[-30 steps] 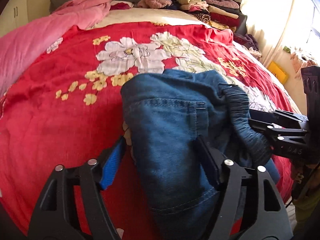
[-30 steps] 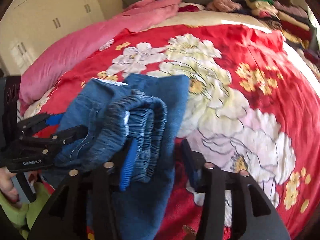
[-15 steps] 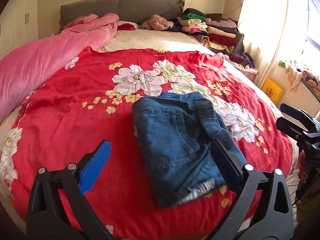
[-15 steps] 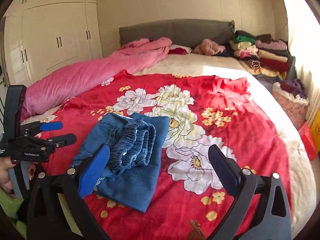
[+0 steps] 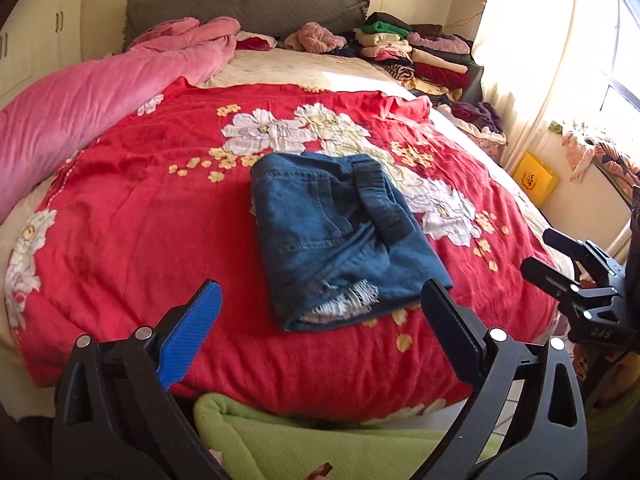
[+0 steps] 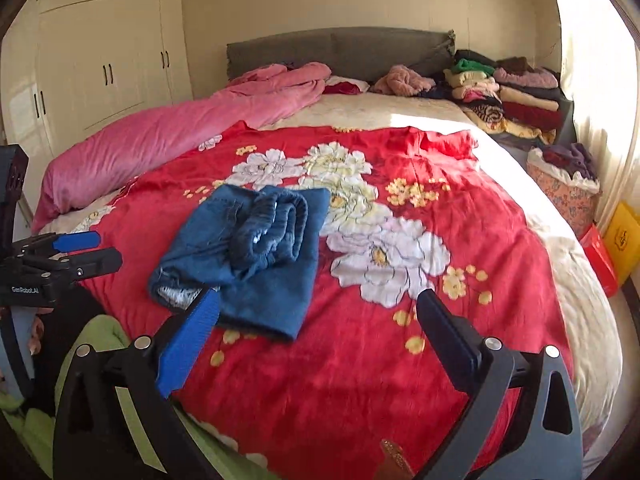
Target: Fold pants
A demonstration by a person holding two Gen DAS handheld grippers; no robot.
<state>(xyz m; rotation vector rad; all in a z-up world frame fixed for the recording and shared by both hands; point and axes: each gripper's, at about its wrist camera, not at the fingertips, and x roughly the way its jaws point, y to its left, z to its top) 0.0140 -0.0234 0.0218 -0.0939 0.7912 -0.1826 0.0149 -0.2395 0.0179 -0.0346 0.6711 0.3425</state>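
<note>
Both grippers, left and right, have drawn back from the folded jeans on the red bedspread, jaws wide open and empty.

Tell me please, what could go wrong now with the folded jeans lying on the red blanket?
1. The elastic waistband sits bunched on top of the folded jeans, not flat, so the bundle may spring open or look lumpy.
2. The jeans lie near the front edge of the red blanket, close to the person; a brush from the open left gripper or right gripper could drag them off.
3. The layers are not aligned; the frayed hem sticks out.
</note>
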